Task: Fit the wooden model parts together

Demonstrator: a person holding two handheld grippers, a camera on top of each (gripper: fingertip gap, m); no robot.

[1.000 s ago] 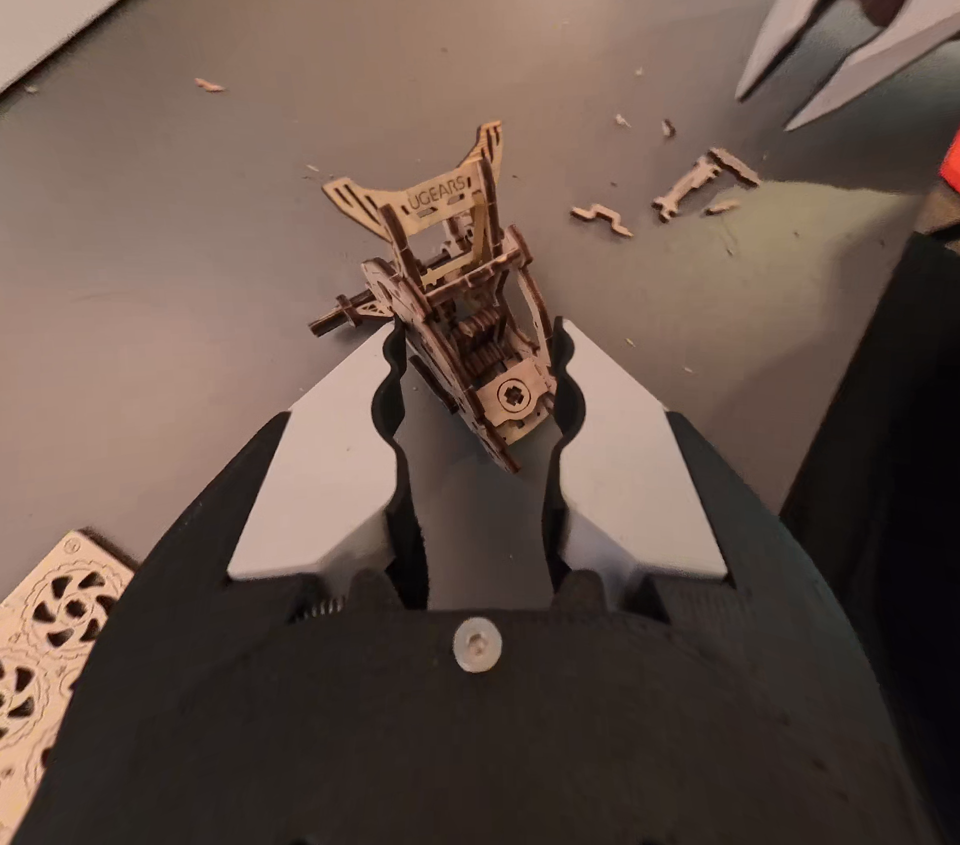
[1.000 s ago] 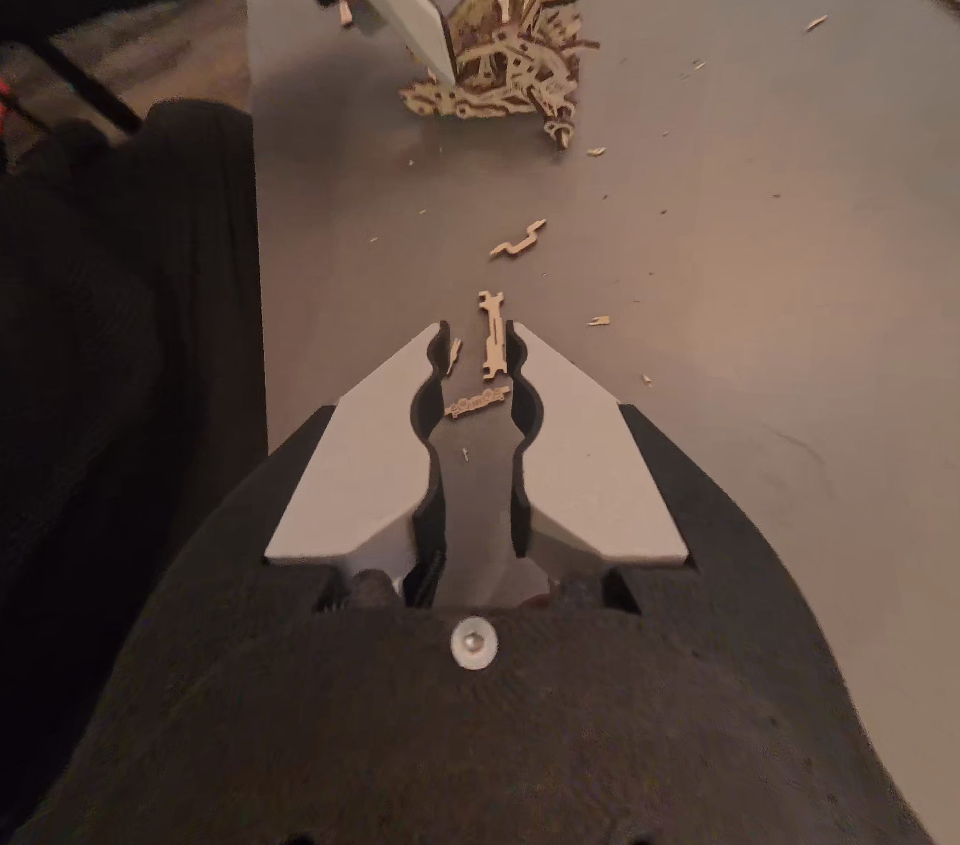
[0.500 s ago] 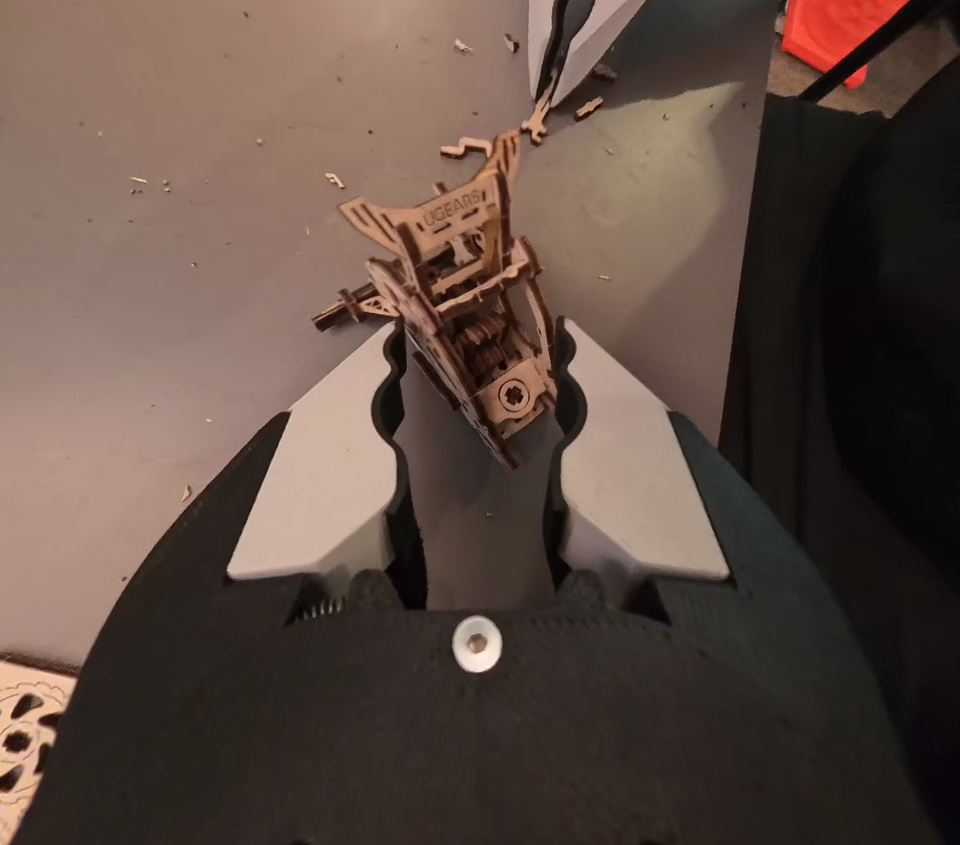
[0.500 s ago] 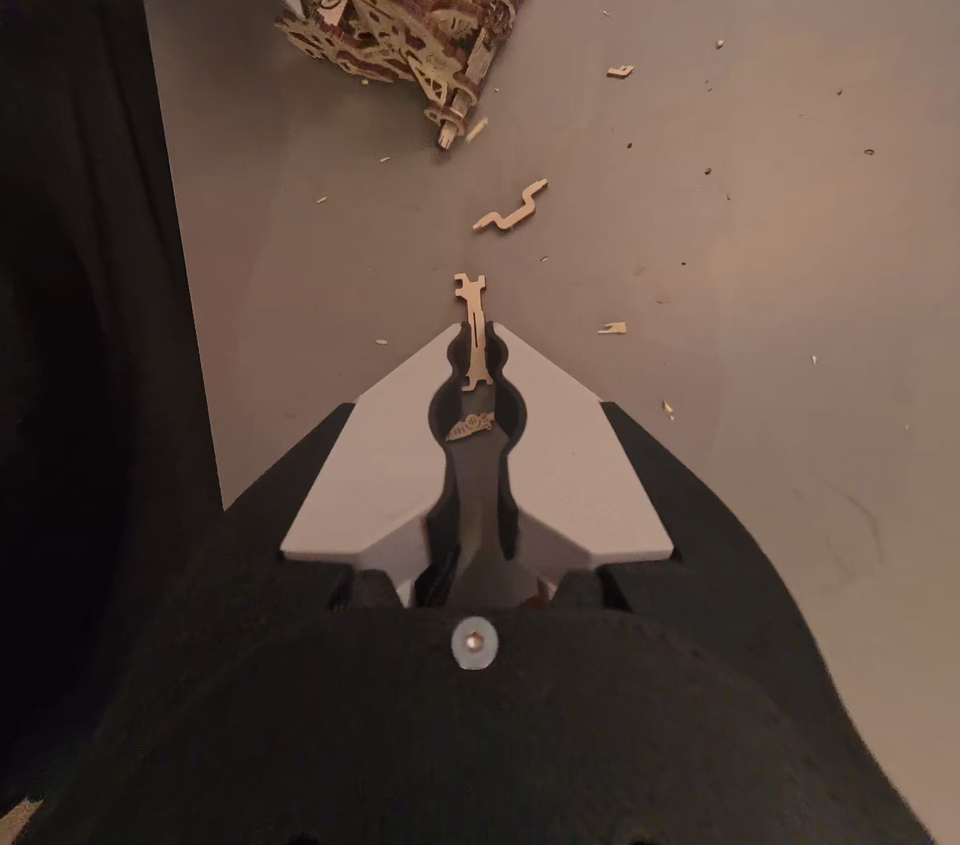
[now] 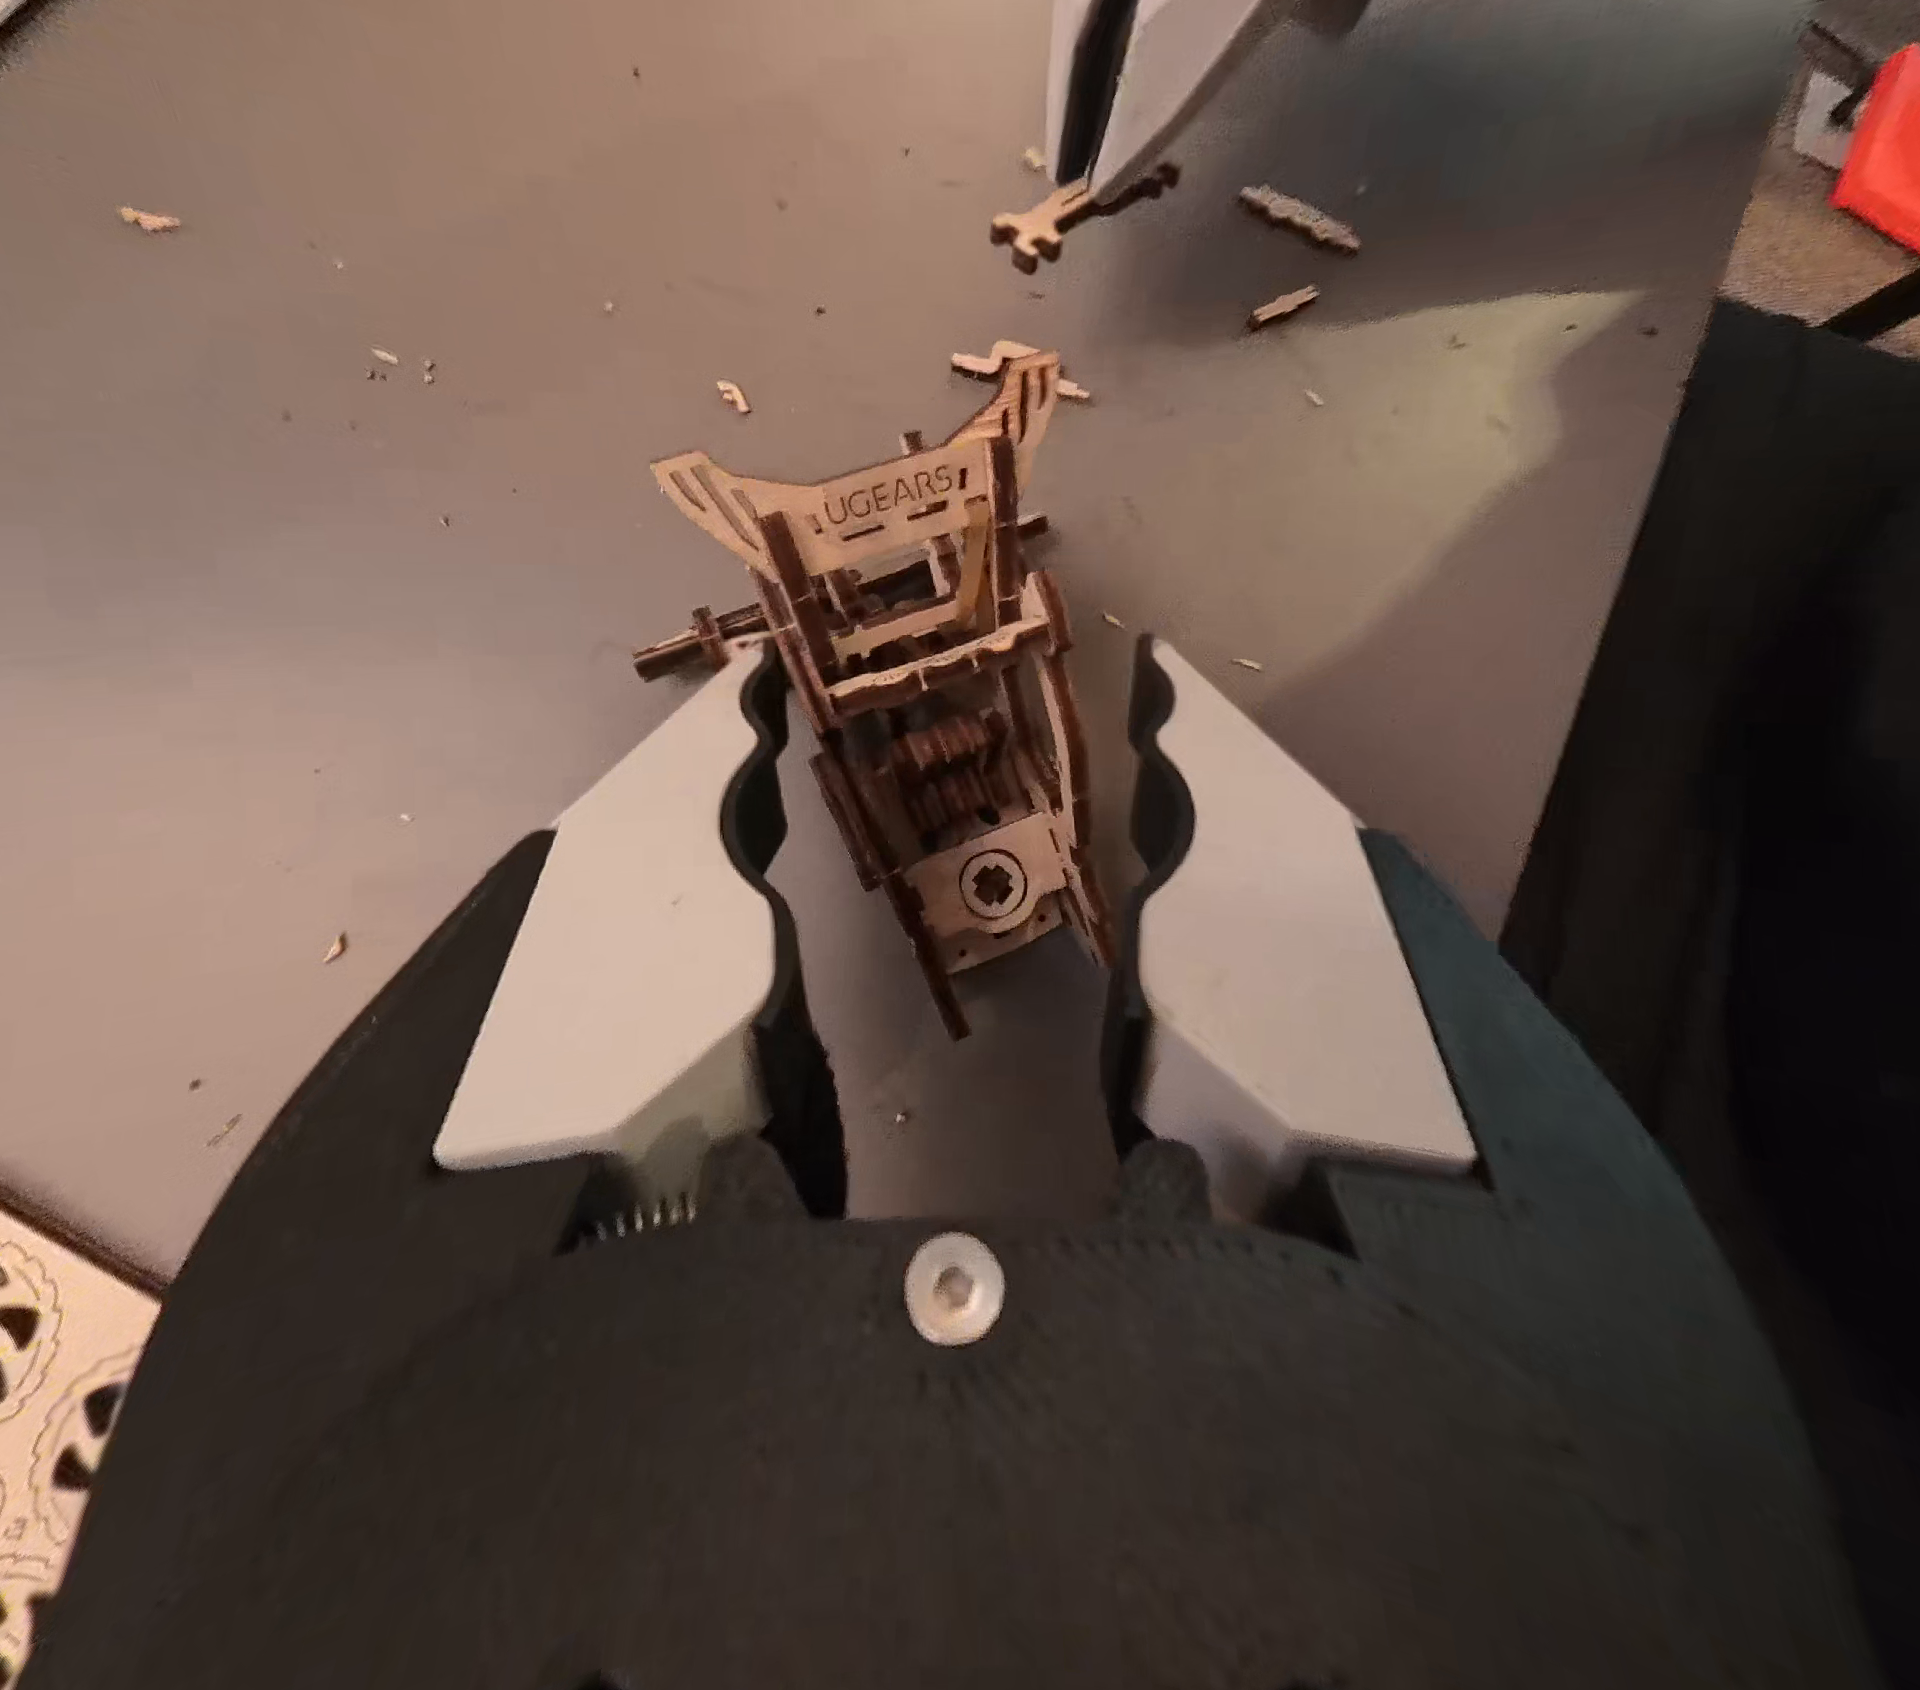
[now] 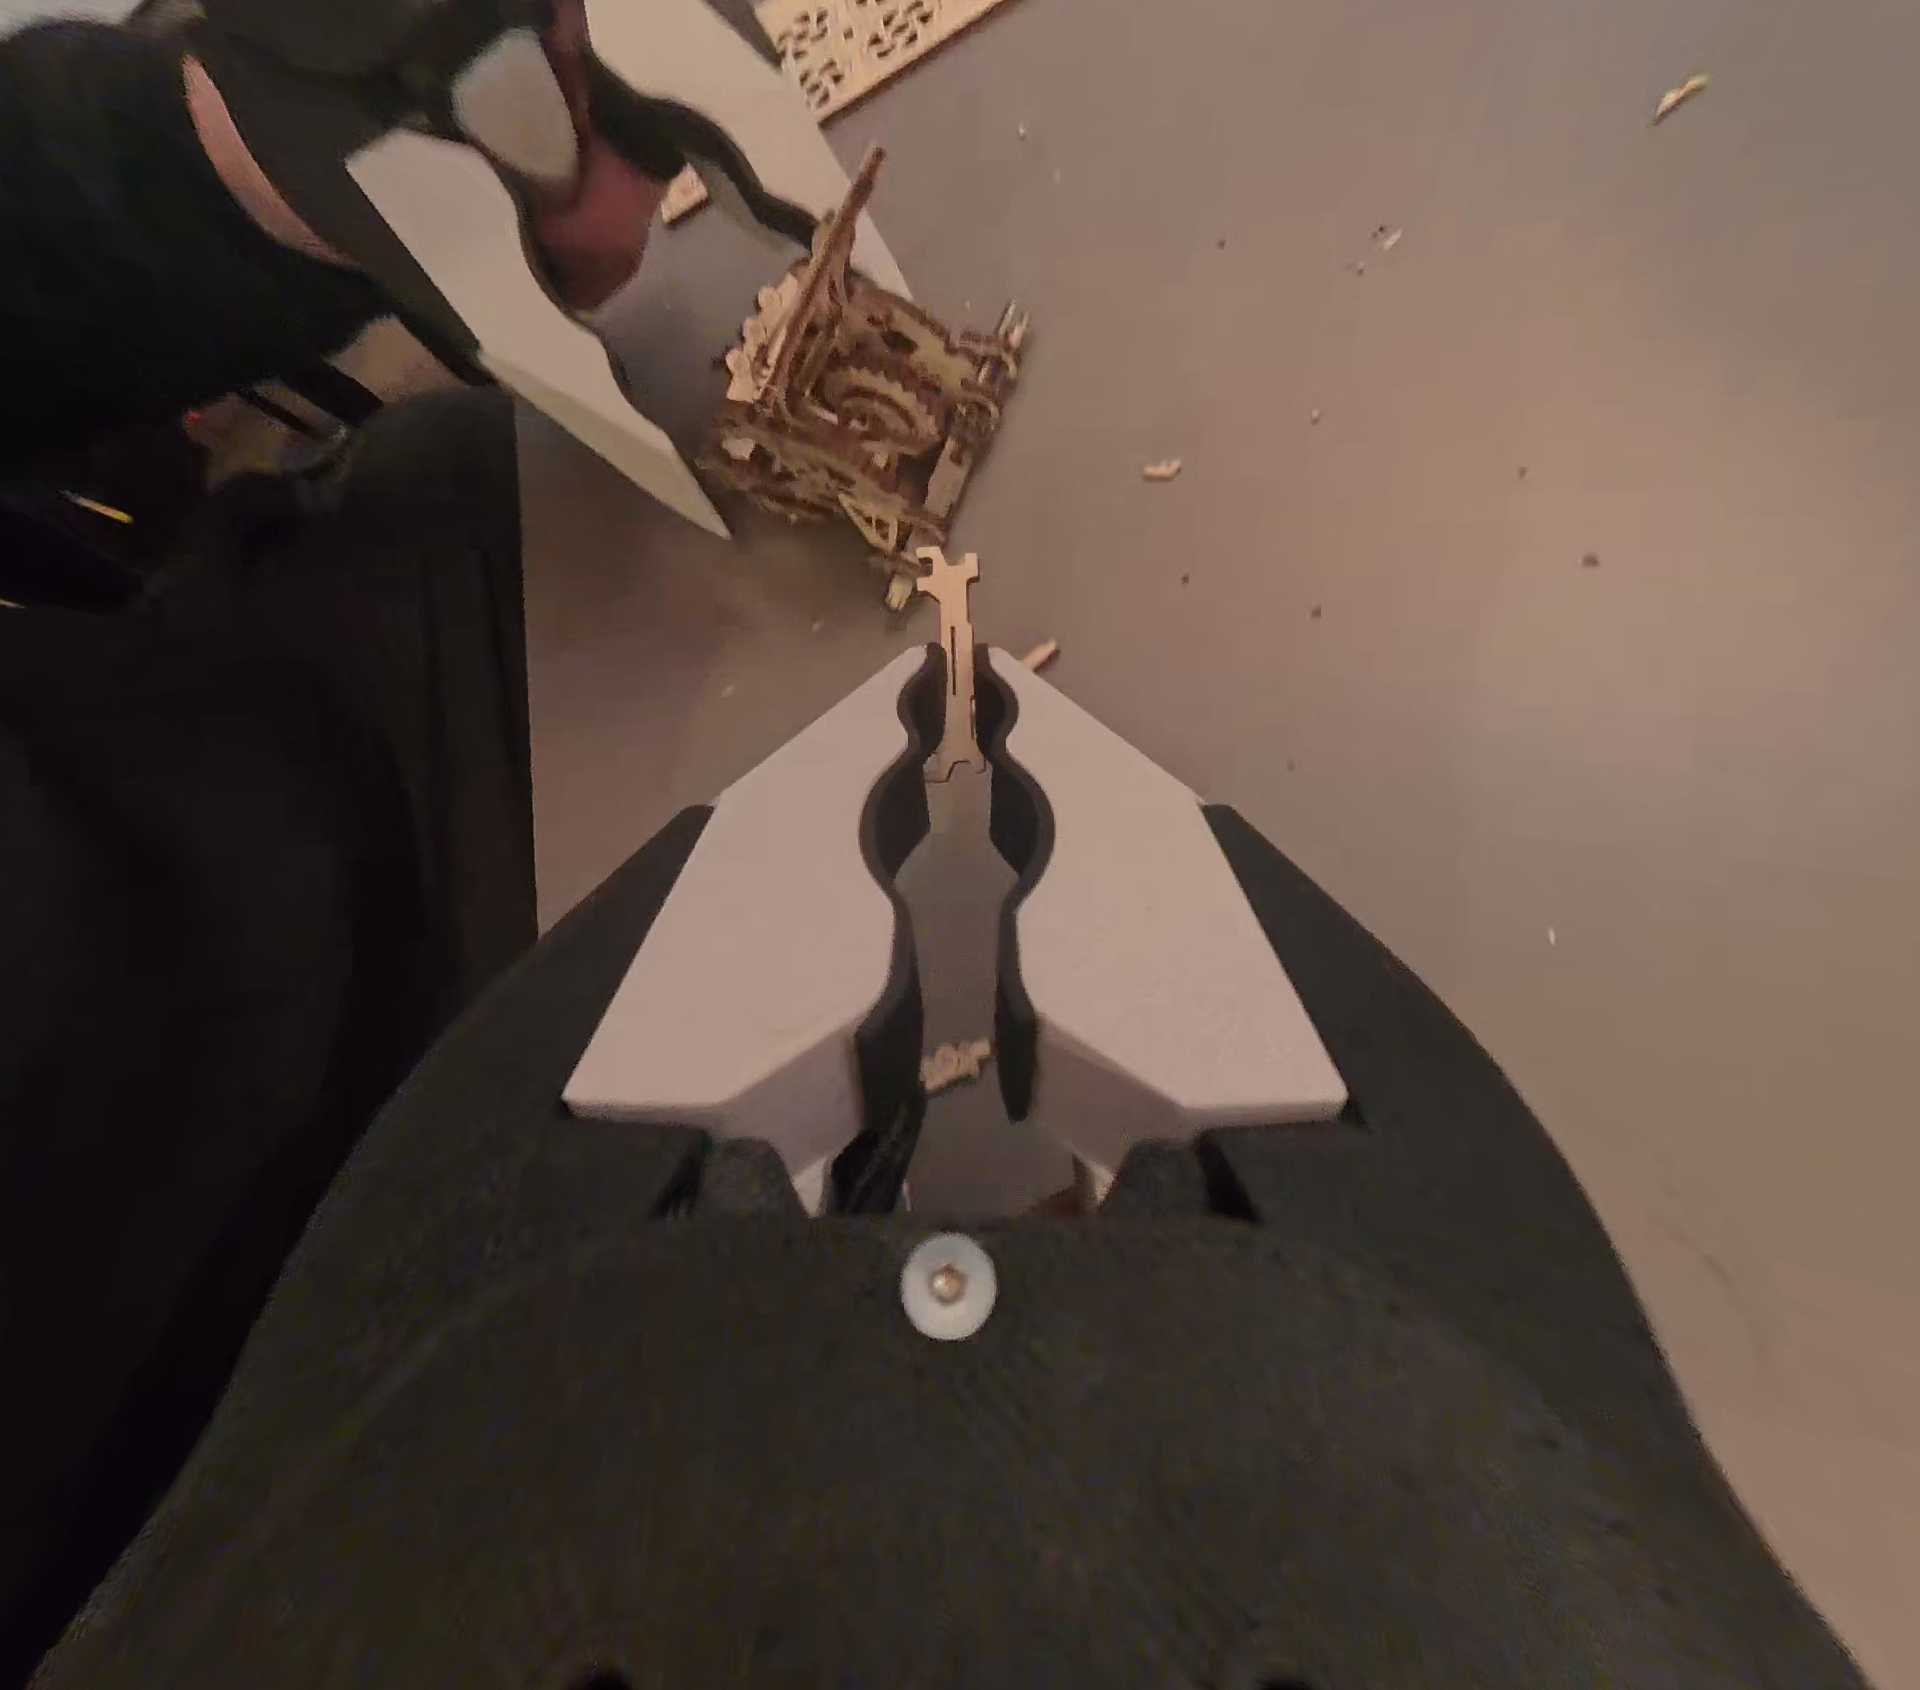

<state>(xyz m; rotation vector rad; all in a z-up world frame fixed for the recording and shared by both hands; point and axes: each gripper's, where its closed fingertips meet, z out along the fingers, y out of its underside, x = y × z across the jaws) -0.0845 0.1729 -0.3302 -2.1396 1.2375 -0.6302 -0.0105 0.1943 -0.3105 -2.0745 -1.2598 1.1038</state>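
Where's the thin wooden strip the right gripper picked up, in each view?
Left wrist view: wooden strip upper right, pinched at the far right gripper tips.
Right wrist view: centre, sticking out of the fingertips.
Shared landmark: the wooden gear model, between the left gripper fingers.

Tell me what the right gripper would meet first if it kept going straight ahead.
Probably the wooden model: the thin strip pinched in the right gripper points at its near corner, though depth is unclear.
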